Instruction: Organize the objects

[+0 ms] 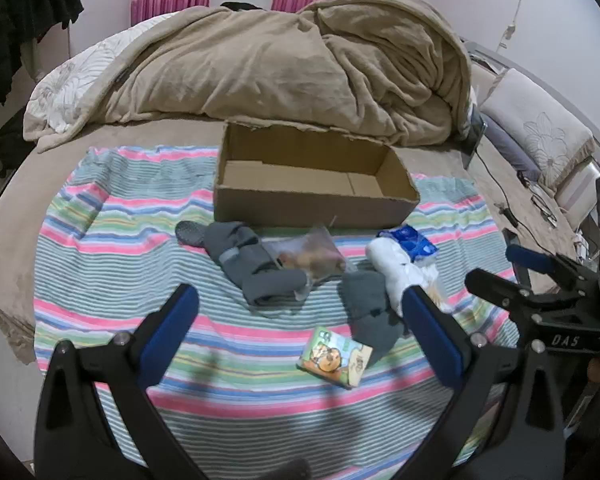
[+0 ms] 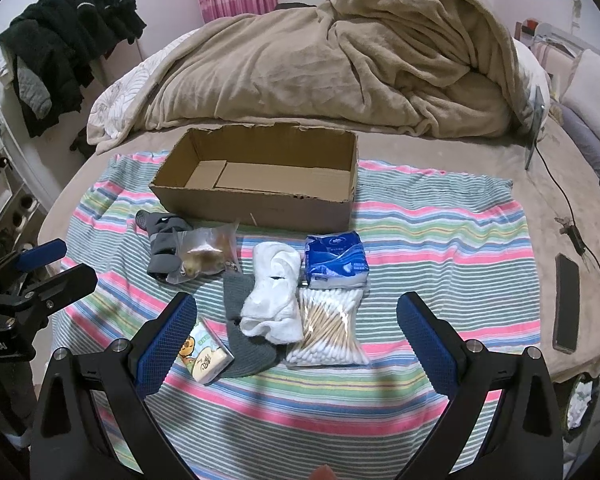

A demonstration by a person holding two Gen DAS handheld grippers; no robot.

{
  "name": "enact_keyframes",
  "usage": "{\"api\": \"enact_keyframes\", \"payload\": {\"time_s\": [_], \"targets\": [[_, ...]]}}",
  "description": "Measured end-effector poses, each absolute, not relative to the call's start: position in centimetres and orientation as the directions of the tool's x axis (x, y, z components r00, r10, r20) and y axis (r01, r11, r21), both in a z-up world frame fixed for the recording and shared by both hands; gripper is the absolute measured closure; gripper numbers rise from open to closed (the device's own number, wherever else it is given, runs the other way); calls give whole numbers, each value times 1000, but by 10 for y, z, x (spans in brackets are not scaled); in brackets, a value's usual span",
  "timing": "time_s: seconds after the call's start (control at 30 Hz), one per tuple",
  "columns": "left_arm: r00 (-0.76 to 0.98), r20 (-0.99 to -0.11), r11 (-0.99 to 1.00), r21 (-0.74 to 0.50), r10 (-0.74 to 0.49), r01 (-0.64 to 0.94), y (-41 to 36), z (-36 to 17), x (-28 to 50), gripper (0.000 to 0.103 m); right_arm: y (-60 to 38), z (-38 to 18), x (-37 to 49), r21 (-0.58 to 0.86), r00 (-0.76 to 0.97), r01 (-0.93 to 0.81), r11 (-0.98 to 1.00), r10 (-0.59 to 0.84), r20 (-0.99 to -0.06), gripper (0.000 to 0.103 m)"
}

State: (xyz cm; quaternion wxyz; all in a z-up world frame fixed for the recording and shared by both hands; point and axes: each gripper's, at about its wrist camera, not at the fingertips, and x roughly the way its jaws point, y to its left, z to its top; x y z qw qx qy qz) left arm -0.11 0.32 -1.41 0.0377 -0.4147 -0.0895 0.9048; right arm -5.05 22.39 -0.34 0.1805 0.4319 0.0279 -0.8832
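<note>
Both grippers, left [image 1: 300,316] and right [image 2: 296,320], stand wide and hold nothing, low in frame above the striped cloth [image 2: 440,240]. At centre lie a tissue packet [image 2: 206,356], grey sock [image 2: 244,336], white sock [image 2: 274,300], cotton swabs [image 2: 330,326], blue tissue pack [image 2: 336,260], clear bag [image 2: 206,256] and dark socks [image 2: 162,236], most touching. Beyond them, upper centre, sits the box [image 2: 260,204], nothing inside.

A cardboard box [image 2: 260,184] sits on a towel [image 2: 440,240] spread over the bed [image 2: 480,152], with a heaped blanket [image 2: 320,68] behind it. Before the box lie socks [image 2: 162,248] at left, a snack bag [image 2: 206,254] beside them, then a rolled cloth [image 2: 274,296], a tissue pack [image 2: 336,260] behind cotton swabs [image 2: 328,328], and a small packet [image 2: 206,354] nearest
</note>
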Motion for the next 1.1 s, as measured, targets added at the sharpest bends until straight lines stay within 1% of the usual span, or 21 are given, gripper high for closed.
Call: {"api": "enact_keyframes", "payload": {"time_s": [1.1], "targets": [[-650,-749,-983,-185,132,14,1,-15,3,1,224,-4,-50,121,-553,340,-933,-302,-776,1]]}}
